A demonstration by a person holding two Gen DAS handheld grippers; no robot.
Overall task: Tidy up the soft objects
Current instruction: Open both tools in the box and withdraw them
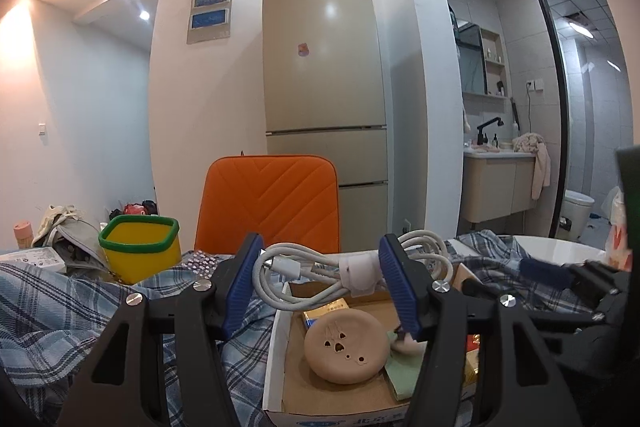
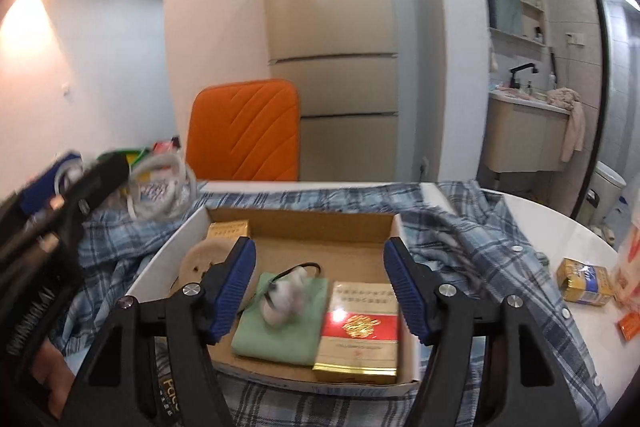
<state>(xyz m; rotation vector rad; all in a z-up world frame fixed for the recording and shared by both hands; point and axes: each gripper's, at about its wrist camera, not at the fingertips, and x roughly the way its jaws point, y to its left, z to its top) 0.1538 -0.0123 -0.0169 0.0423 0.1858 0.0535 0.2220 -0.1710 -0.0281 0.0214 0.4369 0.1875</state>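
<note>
Two grippers work over the cardboard box (image 2: pixel 304 227). Nearest, the right gripper (image 2: pixel 320 287) gapes empty above the green cloth (image 2: pixel 280 327); beyond the box's far-left corner, the left gripper (image 1: pixel 320 275) loosely brackets a coiled white cable (image 1: pixel 320 267), which could slip out and miss the box.

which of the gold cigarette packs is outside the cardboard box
The gold and blue pack lying on the white table, right of the plaid shirt. The red-labelled pack and the plain gold pack both sit inside the cardboard box.
</note>
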